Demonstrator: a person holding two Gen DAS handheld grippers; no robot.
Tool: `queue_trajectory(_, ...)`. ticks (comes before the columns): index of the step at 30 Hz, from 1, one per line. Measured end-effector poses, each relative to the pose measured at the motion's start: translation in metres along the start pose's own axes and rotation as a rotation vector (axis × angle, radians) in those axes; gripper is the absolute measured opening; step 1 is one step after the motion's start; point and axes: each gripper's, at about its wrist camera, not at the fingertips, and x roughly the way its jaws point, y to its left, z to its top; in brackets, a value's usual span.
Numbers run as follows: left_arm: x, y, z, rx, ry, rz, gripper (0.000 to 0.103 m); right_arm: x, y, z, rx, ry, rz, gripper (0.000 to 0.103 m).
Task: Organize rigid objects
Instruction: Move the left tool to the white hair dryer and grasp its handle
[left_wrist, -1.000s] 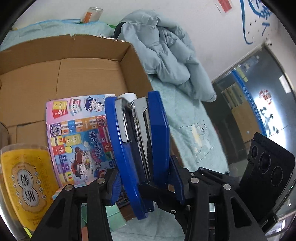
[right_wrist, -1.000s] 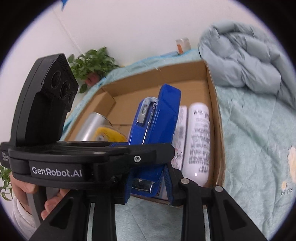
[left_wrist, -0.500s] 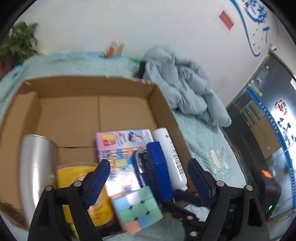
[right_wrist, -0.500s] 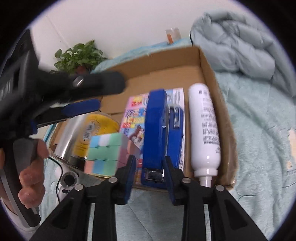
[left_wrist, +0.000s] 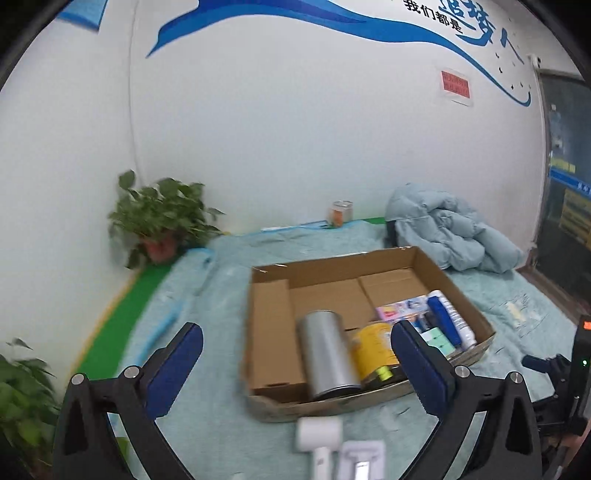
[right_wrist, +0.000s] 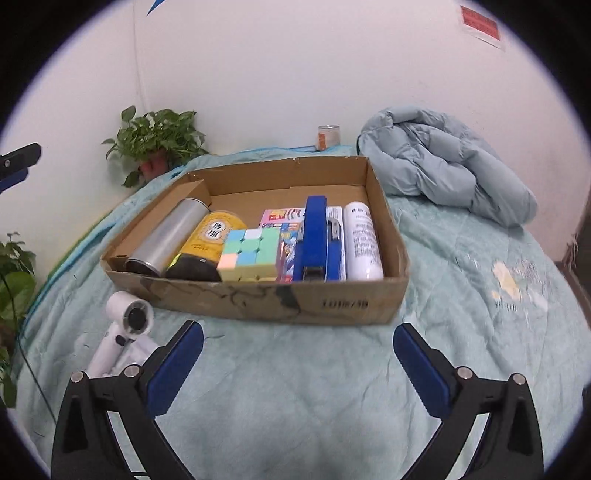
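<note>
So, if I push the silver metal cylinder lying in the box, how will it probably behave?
The silver cylinder lies on its side, so it would probably roll. The yellow can beside it may block rolling that way. Its smooth metal wall looks rigid, perhaps slippery.

Cardboard box (right_wrist: 258, 301) on bedspread (right_wrist: 295, 369); along its near wall, left to right: metal tumbler (right_wrist: 168, 236), canister (right_wrist: 207, 245), puzzle cube (right_wrist: 249, 254), picture booklet (right_wrist: 275, 218) lying under the cube, stapler (right_wrist: 314, 238), spray bottle (right_wrist: 362, 240). Handheld appliance (right_wrist: 125, 328) on bedspread near-left of box. Far side: potted plant (right_wrist: 157, 142) left, jar (right_wrist: 328, 136) by wall, bundled quilt (right_wrist: 443, 166) right.
</note>
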Motion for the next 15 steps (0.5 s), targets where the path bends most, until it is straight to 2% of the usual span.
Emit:
queue_trajectory(3, -0.025, 0.015, -0.01, 0.054, 0.008, 0.032, 0.103, -0.009, 0.016, -0.02, -0.002, 0.015, 0.015, 0.103)
queue_trajectory(5, -0.025, 0.014, -0.032, 0.07, 0.054, 0.003, 0.103, -0.014, 0.03, -0.029, -0.019, 0.031, 0.044, 0.103)
queue_trajectory(7, -0.01, 0.012, -0.066, 0.018, 0.128, -0.067, 0.103, -0.019, 0.044, -0.04, -0.03, 0.047, 0.089, 0.103)
queue_trajectory(10, 0.024, 0.013, -0.126, -0.112, 0.267, -0.198, 0.103, -0.023, 0.06, -0.054, -0.044, 0.073, 0.136, 0.103)
queue_trajectory(12, 0.046, 0.013, -0.159, -0.147, 0.34, -0.218, 0.102, -0.022, 0.068, -0.061, -0.055, 0.103, 0.177, 0.103)
queue_trajectory(15, 0.073, 0.01, -0.194, -0.112, 0.437, -0.174, 0.102, -0.019, 0.083, -0.074, -0.082, 0.148, 0.208, 0.103)
